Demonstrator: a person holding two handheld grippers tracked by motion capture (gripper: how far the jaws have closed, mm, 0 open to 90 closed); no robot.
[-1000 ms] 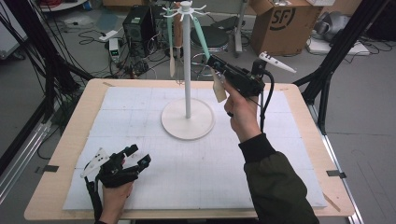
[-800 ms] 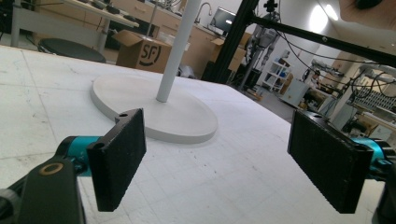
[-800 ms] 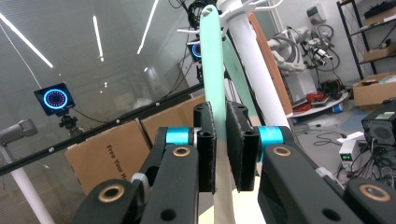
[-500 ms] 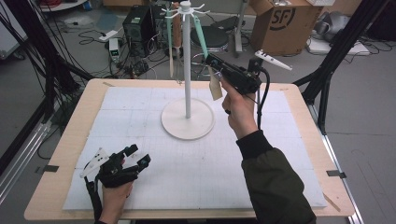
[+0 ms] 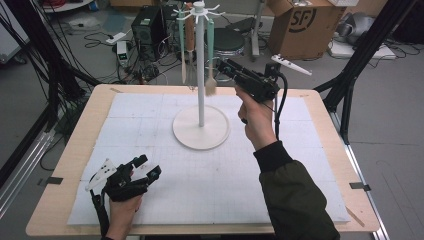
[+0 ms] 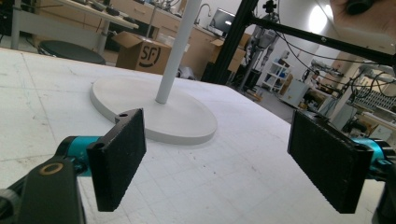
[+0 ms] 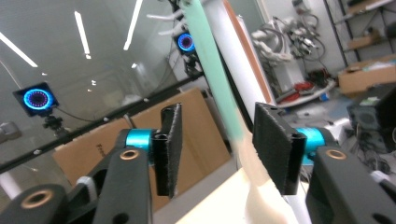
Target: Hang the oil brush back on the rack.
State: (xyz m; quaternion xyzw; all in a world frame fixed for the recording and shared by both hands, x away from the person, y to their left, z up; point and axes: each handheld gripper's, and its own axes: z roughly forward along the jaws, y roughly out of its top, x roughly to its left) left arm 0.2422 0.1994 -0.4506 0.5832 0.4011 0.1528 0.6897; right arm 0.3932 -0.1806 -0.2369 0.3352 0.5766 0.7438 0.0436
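Dark olive sleeve with a black cuff [image 5: 295, 190] on the right arm. The black two-jaw right gripper [image 7: 217, 144] has rough black pads [image 7: 275, 144], teal hubs and brass rivets — a black cable [image 5: 278, 107] trails from it.

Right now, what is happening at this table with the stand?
A person is hanging utensils on a white stand. The right gripper, raised beside the pole, has just been opening; a mint-handled utensil hangs between its jaws, apparently released onto a hook. The left gripper rests open on the white mat, holding nothing.

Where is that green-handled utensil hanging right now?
In the high view the green-handled utensil hangs from the white stand, just right of its pole, between the right gripper's open jaws.
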